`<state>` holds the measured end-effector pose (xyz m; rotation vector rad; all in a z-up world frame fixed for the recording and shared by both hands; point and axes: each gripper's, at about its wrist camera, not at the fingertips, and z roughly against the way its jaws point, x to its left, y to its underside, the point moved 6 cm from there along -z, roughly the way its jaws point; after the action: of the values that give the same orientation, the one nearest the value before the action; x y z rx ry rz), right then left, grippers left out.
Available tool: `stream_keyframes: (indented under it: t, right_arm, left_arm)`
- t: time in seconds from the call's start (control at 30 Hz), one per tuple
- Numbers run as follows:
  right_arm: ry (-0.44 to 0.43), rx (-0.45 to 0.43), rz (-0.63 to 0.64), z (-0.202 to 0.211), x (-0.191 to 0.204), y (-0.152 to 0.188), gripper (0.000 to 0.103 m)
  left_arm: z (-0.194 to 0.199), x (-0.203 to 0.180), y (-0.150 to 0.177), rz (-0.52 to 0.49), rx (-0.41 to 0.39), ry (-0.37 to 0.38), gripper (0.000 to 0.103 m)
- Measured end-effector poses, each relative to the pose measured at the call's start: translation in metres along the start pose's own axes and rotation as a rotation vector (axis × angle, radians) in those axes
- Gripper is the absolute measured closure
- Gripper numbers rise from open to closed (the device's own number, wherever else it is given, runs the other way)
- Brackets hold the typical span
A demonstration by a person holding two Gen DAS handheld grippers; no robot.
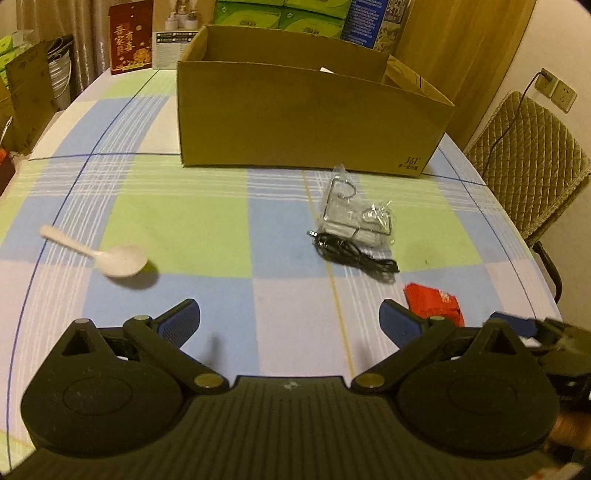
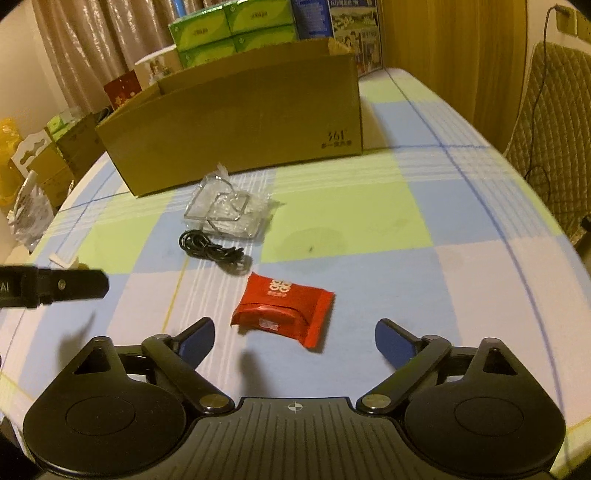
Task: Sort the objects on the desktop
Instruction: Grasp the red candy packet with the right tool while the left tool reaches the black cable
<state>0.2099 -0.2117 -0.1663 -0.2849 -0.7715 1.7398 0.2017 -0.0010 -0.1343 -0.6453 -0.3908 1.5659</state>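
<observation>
From my left wrist camera, my left gripper [image 1: 290, 321] hangs over the table [image 1: 207, 221], which wears a checked cloth of green, blue and lilac; its blue-padded fingers [image 1: 184, 319] are spread wide with nothing between them. A white plastic spoon [image 1: 99, 251] lies ahead to the left. Ahead to the right, a clear plastic bag holding bent metal wire hooks [image 1: 354, 214] touches a coiled black cable [image 1: 354, 254] on its near side. A red foil packet [image 1: 434, 302] lies nearer, partly hidden behind my right finger. An open brown cardboard box [image 1: 306, 118] stands beyond them all, with nothing between it and the bag. A quilted chair [image 1: 528, 173] sits off the table's right edge.

From my right wrist camera, my right gripper [image 2: 294, 341] is also spread wide and empty. The red foil packet [image 2: 282, 308] lies just ahead of the gap between its fingers, untouched. Beyond it sit the cable [image 2: 214, 251] and the bag of hooks [image 2: 232, 210], then the box [image 2: 236, 129]. The other gripper's black body [image 2: 55, 286] juts in from the left. Green cartons [image 2: 232, 26] are stacked behind the box.
</observation>
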Motion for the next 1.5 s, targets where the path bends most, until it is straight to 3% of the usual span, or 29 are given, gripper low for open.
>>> stream_keyframes:
  t: [0.6,0.9,1.07,1.3,1.5]
  right_arm:
    - [0.101,-0.044,0.077,-0.026,0.020,-0.001,0.040]
    - [0.077,-0.057,0.136,-0.026,0.013,-0.002,0.059]
    - [0.093,-0.066,0.140,-0.032,0.004,-0.011,0.060]
    - [0.051,-0.064,0.218,-0.048,0.019,-0.020,0.060]
    - [-0.130,-0.045,0.335,-0.045,0.048,-0.007,0.060]
  left_arm:
    - [-0.036,-0.005,-0.010,-0.007,-0.002,0.008,0.002]
    - [-0.046,-0.005,-0.004,-0.006,0.014,0.016,0.002]
    - [-0.048,-0.004,-0.002,-0.002,0.015,0.015,0.002]
    - [-0.045,0.003,-0.005,0.024,0.002,0.008,0.002]
    - [-0.044,0.007,-0.006,0.047,-0.010,0.017,0.002]
